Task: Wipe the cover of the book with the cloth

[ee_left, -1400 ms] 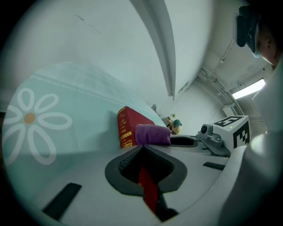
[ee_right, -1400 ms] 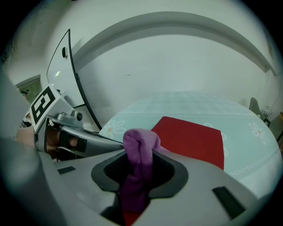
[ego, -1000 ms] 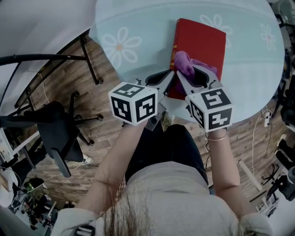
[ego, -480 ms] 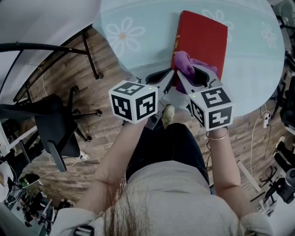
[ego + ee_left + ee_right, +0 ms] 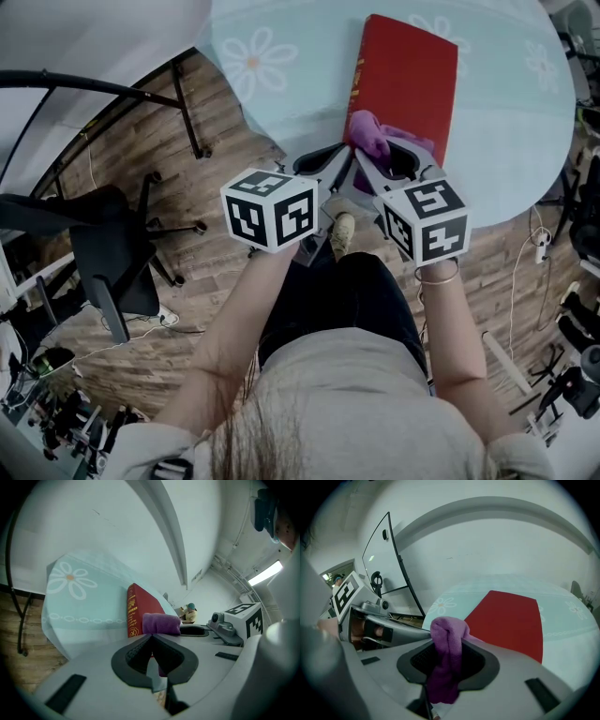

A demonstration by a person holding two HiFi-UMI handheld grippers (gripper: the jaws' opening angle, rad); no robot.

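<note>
Near end of book (image 5: 412,66) hidden under cloth (image 5: 368,133), spine lettering (image 5: 133,616) unreadable, table (image 5: 309,94) cropped

book (image 5: 408,75): red | cloth (image 5: 367,136): purple | tablecloth (image 5: 309,84): pale blue, white daisy print

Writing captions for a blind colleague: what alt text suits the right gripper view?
The right gripper is shut on a bunched purple cloth at the near end of a red book, which lies flat on a pale blue flowered table. The left gripper reaches in close at the left.
</note>
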